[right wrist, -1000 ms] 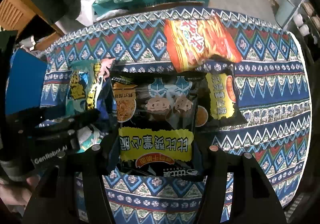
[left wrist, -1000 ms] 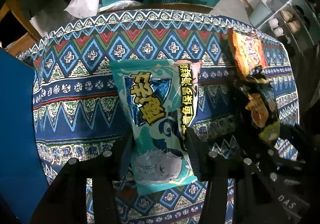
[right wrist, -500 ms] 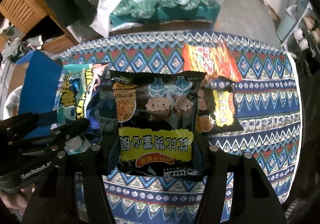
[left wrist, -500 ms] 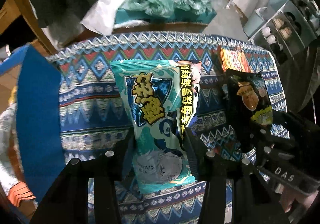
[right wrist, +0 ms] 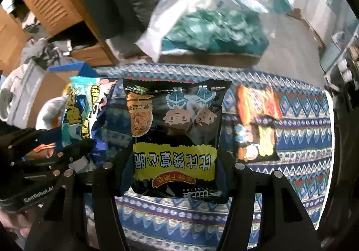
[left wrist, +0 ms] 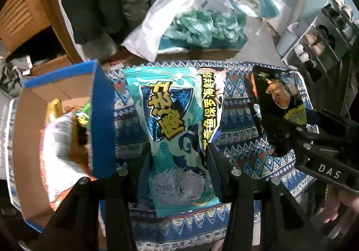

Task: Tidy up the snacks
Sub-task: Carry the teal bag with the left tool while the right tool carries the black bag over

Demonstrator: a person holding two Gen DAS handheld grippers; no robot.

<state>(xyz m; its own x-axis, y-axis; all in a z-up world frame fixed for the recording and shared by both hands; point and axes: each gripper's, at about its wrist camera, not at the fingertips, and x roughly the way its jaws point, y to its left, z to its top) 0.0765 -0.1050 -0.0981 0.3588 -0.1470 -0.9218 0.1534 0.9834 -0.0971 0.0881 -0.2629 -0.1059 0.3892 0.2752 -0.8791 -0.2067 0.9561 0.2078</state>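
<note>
Two packets held off the table: left tongs [left wrist: 179, 161] clamped on teal packet [left wrist: 177, 129], right tongs [right wrist: 177, 161] on black packet [right wrist: 175, 138]; open box [left wrist: 29, 138] left, nearer left tongs.

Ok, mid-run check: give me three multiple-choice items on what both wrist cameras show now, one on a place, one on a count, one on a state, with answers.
1. Where is the blue cardboard box in the left wrist view?
A. Left of the teal packet
B. Right of the black packet
C. On the shoe rack

2. How many snack packets still lie on the patterned cloth in the right wrist view?
A. None
B. Two
C. Five

3. What is the right gripper doing?
A. Standing open and empty
B. Closed on the black packet
C. Closed on the teal packet

Answers:
1. A: the box's blue wall stands left of the teal packet that the left gripper grips.
2. B: an orange packet and a dark packet lie there.
3. B: both fingers press the black packet.
</note>
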